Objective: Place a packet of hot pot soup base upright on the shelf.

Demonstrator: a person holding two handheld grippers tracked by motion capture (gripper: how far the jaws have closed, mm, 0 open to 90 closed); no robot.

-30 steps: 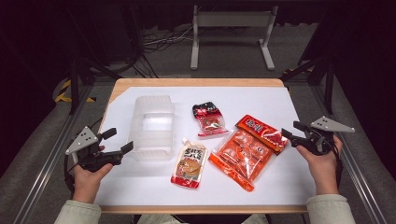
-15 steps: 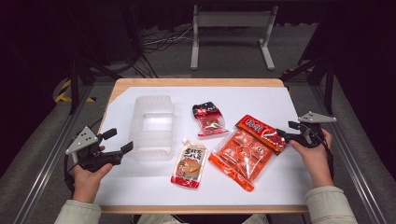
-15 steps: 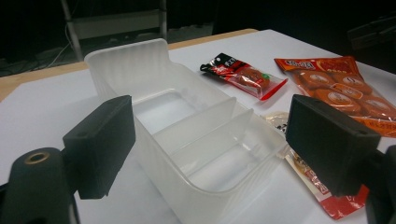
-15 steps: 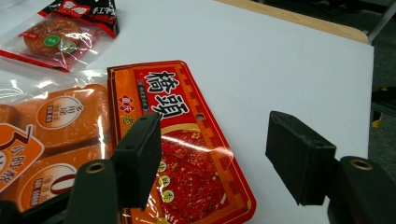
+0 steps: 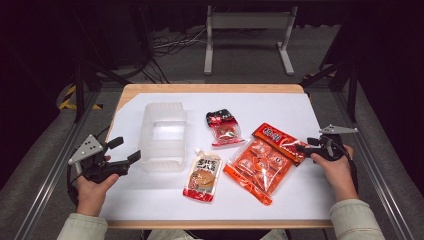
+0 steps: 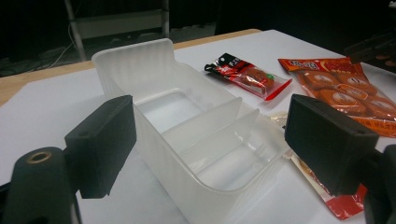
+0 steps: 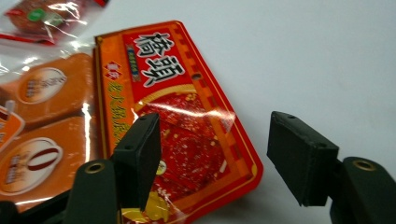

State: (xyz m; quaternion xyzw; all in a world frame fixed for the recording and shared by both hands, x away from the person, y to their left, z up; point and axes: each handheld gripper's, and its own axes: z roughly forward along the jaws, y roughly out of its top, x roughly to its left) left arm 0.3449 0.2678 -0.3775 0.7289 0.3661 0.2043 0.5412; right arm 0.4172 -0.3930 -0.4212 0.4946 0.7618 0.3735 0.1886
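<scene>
The right gripper (image 5: 303,147) sits low at the near right of the white-covered table (image 5: 300,107), its jaws wide apart with nothing between them; they have just been opening further, which reads as readying for a pick. Directly ahead of it lies the flat red-and-orange foil snack packet with large printed characters (image 7: 187,126), whose near corner points at the gap between the jaws in the right gripper view. The packet rests on the table, its far edge overlapping the larger orange clear-plastic bag of round biscuits (image 5: 260,167). To do this step well, I would keep the jaws level with the tabletop, slide the lower one under the packet's free corner, and close on the sealed rim rather than the filled middle, so the bag beneath is not dragged along. Near the left edge, the left gripper (image 5: 124,156) hovers, jaws parted and holding nothing, aimed at the translucent white plastic divided box (image 6: 187,140), just beside its near end; it could steady that box. Between the two lies the standing-spout sauce pouch with a brown label (image 5: 202,175), and farther back the small black-and-red clear snack packet (image 5: 224,127).
</scene>
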